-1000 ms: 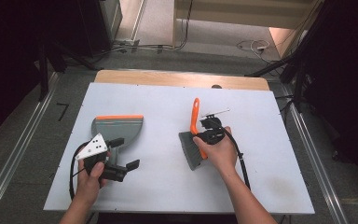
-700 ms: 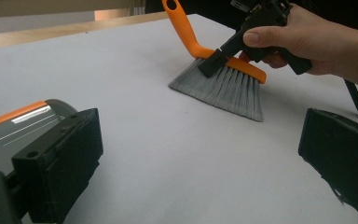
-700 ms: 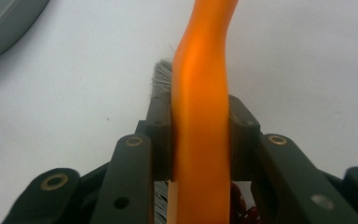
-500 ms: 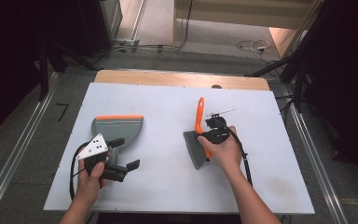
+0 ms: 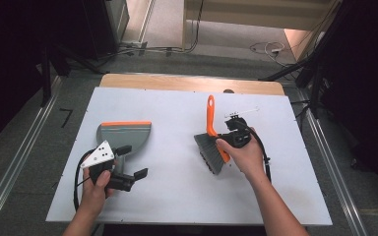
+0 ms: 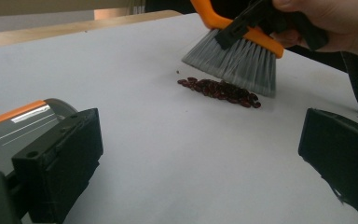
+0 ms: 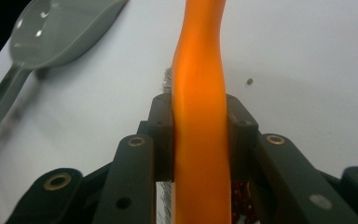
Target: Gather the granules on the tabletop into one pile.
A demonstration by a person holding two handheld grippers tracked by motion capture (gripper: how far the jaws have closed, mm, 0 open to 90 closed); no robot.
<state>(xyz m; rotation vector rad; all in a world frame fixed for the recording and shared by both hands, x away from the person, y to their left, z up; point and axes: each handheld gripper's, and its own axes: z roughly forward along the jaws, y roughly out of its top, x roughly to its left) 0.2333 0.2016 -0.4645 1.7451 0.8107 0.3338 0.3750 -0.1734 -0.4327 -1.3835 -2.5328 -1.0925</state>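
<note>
**Inspector:** Report the surface and the larger items first.

**Operator:** I see a white table [image 5: 177, 191]. On its left part lies a grey dustpan [image 5: 124, 136] with an orange lip, its handle toward me. Right of centre I hold an orange-handled brush [image 5: 210, 129], bristles down on the table.

**Inspector:** Tool states?

**Operator:** My right gripper [image 7: 200, 140] is clamped on the brush handle, jaws pressed to both sides. My left gripper [image 6: 200, 154] sits just beside the dustpan handle, jaws spread wide, holding nothing.

**Inspector:** Smaller items?

**Operator:** A row of dark red beans [image 6: 219, 88] lies against the bristles on the dustpan side.
</note>
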